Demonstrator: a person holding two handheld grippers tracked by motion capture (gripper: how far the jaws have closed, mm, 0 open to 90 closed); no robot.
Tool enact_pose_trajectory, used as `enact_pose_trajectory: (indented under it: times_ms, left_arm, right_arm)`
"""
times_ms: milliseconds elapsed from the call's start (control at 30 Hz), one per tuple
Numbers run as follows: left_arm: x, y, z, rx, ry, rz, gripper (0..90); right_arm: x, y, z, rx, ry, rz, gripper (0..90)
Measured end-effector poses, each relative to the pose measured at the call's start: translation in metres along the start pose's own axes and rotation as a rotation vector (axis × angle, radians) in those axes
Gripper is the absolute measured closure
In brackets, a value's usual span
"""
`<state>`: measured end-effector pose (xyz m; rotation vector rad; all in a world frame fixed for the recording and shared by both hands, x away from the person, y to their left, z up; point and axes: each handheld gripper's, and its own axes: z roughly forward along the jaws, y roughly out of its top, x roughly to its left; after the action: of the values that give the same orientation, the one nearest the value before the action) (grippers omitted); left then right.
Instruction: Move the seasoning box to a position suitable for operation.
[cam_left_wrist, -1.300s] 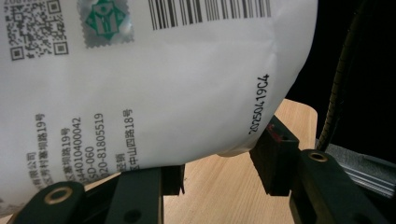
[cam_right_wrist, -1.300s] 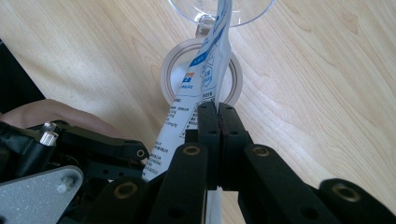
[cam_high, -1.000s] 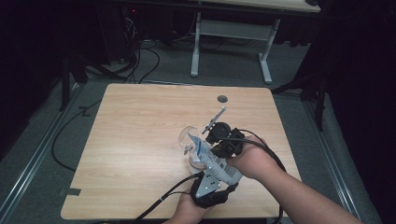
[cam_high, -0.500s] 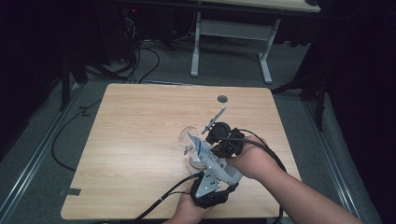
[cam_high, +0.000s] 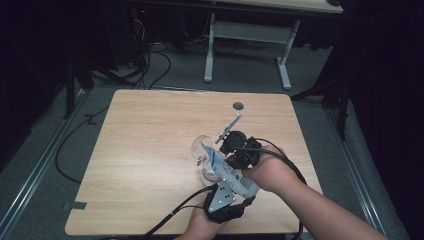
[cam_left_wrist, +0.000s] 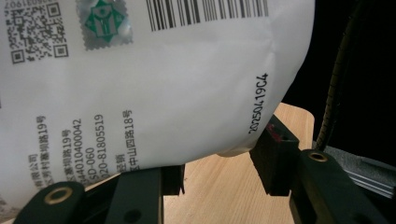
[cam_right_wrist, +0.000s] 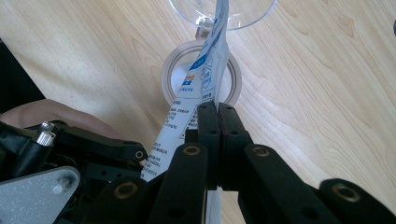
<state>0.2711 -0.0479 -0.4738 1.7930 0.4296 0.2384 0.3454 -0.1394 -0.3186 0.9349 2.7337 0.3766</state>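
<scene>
A white printed pouch (cam_high: 220, 165) with blue marks is held slanted above the wooden table (cam_high: 150, 130), top end over a clear glass (cam_high: 200, 147). My left gripper (cam_high: 239, 186) grips its lower end. In the left gripper view the bulging pouch (cam_left_wrist: 154, 84) sits between the jaws of my left gripper (cam_left_wrist: 219, 163). My right gripper (cam_high: 227, 145) pinches it higher up. The right gripper view has my right gripper (cam_right_wrist: 217, 109) shut flat on the thin edge of the pouch (cam_right_wrist: 205, 70), which points into the glass (cam_right_wrist: 243, 14). A pale ring (cam_right_wrist: 233, 79) lies under it.
A round dark grommet (cam_high: 238, 106) sits near the table's far edge. The left gripper's cable (cam_high: 170, 220) trails off the near edge. Behind the table stands another desk's white leg frame (cam_high: 210, 50), with cables on the floor (cam_high: 155, 65).
</scene>
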Motion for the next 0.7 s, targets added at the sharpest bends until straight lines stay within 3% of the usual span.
enact_pose_trajectory:
  times_ms: [700]
  left_arm:
    - [0.0009, 0.0018, 0.0017, -0.003, 0.007, -0.005, 58.9]
  right_arm:
    - [-0.0009, 0.0006, -0.0005, -0.006, -0.008, -0.007, 89.9]
